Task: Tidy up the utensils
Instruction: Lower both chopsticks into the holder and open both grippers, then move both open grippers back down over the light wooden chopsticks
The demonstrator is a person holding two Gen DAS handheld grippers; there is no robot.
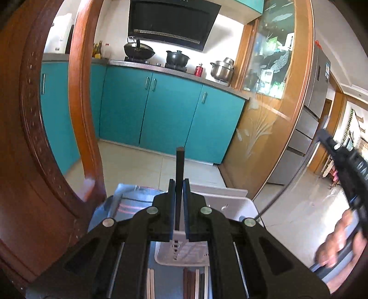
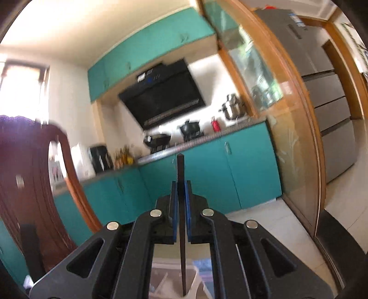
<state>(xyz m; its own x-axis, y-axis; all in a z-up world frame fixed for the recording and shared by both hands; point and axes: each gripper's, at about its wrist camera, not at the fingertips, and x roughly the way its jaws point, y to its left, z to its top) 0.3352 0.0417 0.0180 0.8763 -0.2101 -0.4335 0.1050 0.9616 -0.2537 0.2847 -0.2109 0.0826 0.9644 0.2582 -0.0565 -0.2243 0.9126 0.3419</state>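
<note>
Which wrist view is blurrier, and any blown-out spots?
Right wrist: motion-smeared background, window blown out, though the right tool and its chopstick stay sharp. Left wrist: kitchen crisp, only the hand at the right edge smeared.

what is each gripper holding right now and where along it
Each holds one dark chopstick between shut jaws. The left gripper grips its chopstick near the blunt upper end; the right gripper grips its chopstick likewise, tapered tip pointing down.

This is a home kitchen: teal base cabinets (image 1: 147, 108) run under a grey counter carrying a wok (image 1: 138, 49) and a black pot (image 1: 177, 57) on a gas hob beneath a black range hood (image 1: 170, 21), with a steel stockpot (image 1: 222, 69) and a grey fridge (image 1: 315, 92) nearby.
</note>
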